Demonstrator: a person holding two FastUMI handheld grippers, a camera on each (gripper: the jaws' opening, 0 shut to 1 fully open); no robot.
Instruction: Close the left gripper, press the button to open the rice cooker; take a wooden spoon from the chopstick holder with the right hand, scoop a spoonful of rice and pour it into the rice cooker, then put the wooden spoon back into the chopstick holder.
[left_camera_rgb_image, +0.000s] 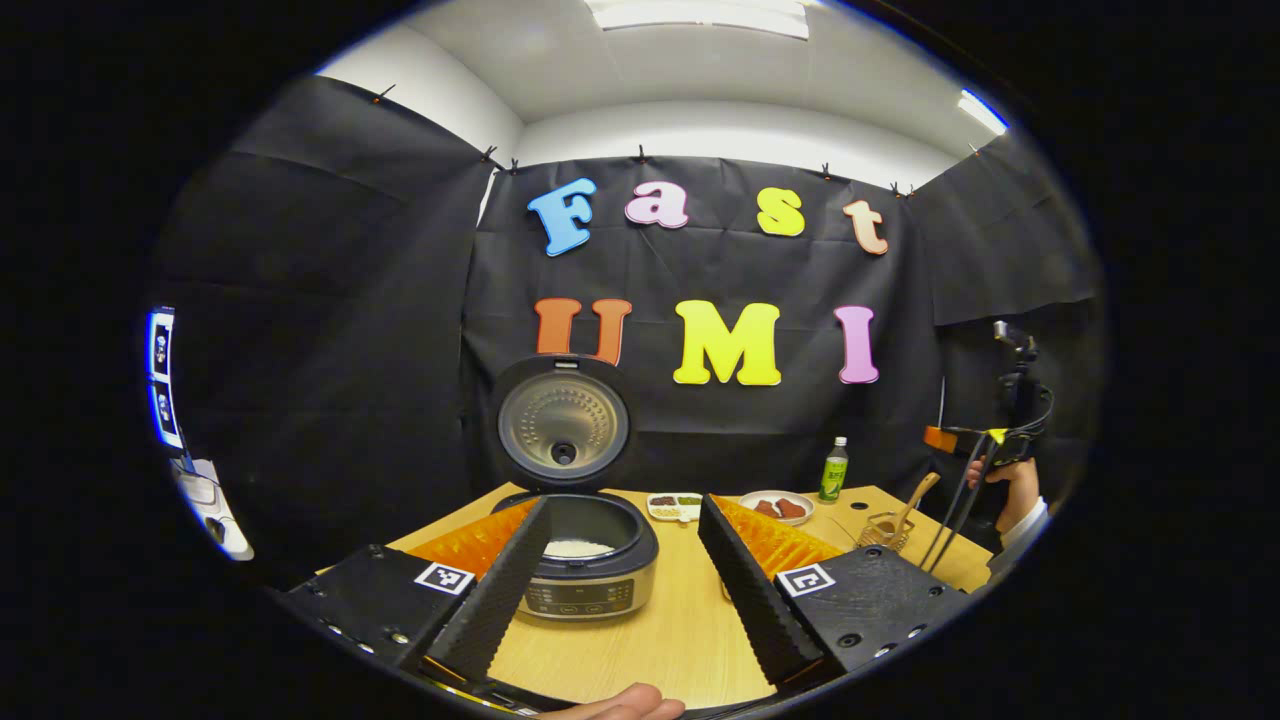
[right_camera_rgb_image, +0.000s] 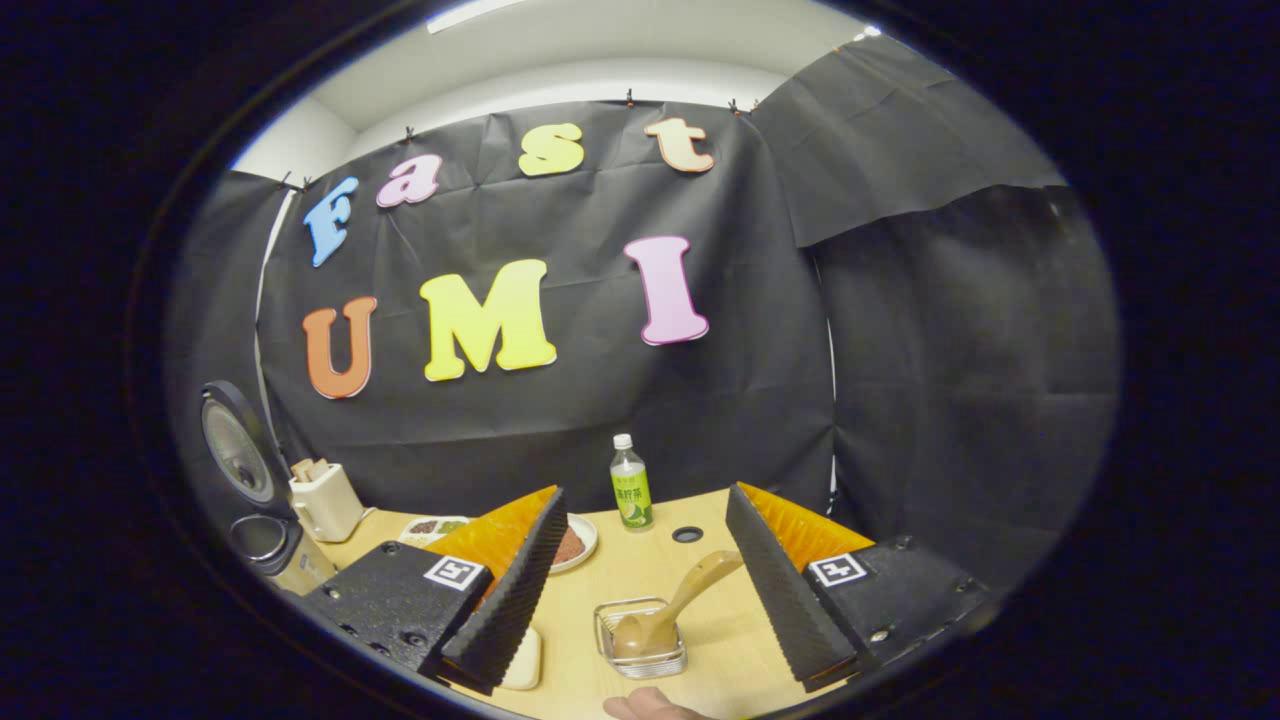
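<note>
- Looking along the left tongs (left_camera_rgb_image: 622, 560), the jaws are spread wide with nothing between them, hovering over the wooden counter (left_camera_rgb_image: 680, 620) right in front of the rice cooker (left_camera_rgb_image: 585, 560).
- Rice cooker lid (left_camera_rgb_image: 563, 425) is standing straight up, and you can see white rice sitting in the pot.
- Behind the cooker there's a little divided dish (left_camera_rgb_image: 675, 505), a plate (left_camera_rgb_image: 777, 507) with something reddish on it, and a green bottle (left_camera_rgb_image: 833, 470) near the back wall.
- The right tongs (right_camera_rgb_image: 640, 560) are also wide open and empty, hanging just above the wire chopstick holder (right_camera_rgb_image: 640, 640).
- Wooden spoon (right_camera_rgb_image: 670, 610) is sitting in that holder, bowl down, handle leaning up to the right toward one finger, not touching it as far as I can tell.
- From the left gripper view you can spot the same holder and spoon off to the right side of the counter, well apart from the cooker, with a hand (left_camera_rgb_image: 1010, 485) holding the other gripper beside it.
</note>
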